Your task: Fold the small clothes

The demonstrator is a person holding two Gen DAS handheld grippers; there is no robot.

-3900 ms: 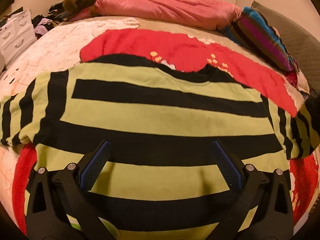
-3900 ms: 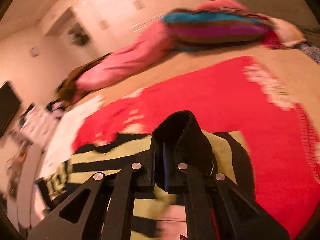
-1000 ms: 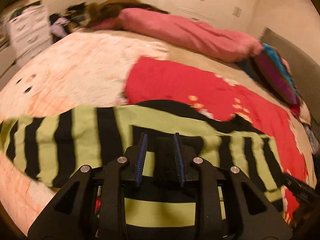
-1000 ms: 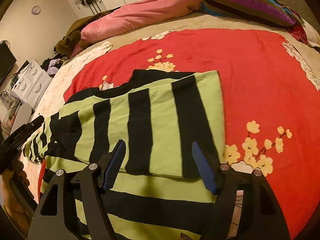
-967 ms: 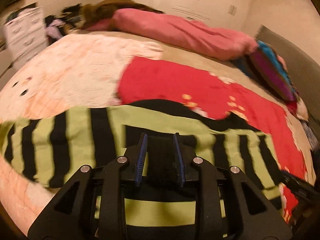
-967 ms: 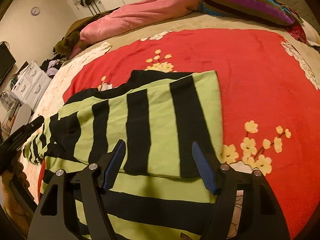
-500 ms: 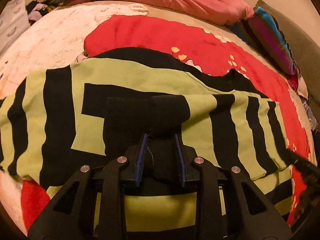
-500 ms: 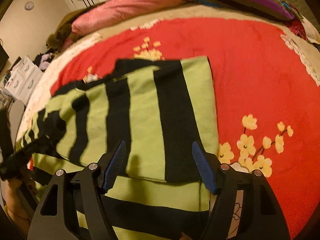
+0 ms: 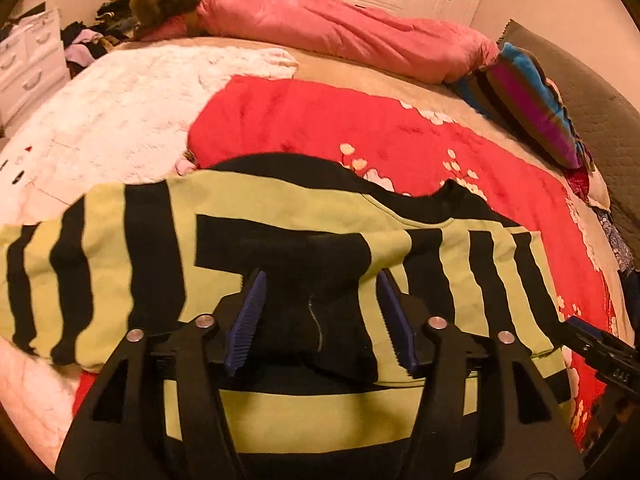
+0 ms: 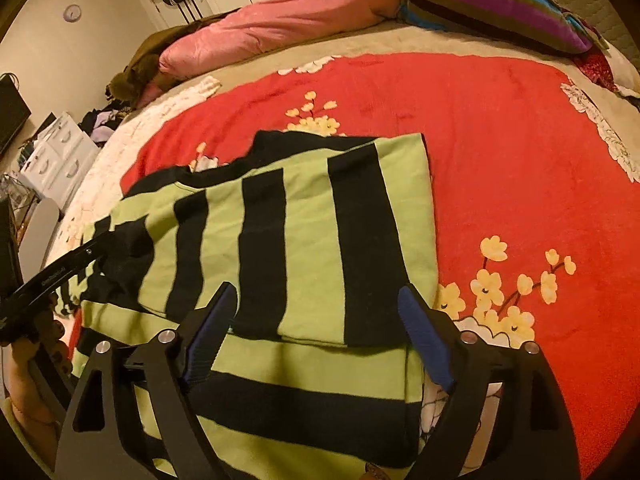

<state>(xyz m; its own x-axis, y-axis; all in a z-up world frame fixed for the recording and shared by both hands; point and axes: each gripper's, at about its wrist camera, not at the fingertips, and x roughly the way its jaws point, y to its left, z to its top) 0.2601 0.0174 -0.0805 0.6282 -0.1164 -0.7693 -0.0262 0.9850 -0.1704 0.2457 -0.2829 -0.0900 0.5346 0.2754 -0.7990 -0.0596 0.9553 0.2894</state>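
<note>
Since half a second ago the left gripper (image 9: 320,316) has let go of the black sleeve cuff (image 9: 316,276); its jaws are opening, the cuff lying slack between the blue pads, not pinched. Green-and-black striped knit sweater (image 10: 288,232) lies flat on the red floral blanket (image 10: 520,152), both sleeves folded in across its body. Right gripper (image 10: 316,332) hovers over the sweater's lower right part, jaws opening wide, nothing pinched. Person's hand (image 10: 28,364) shows at the sweater's left edge.
</note>
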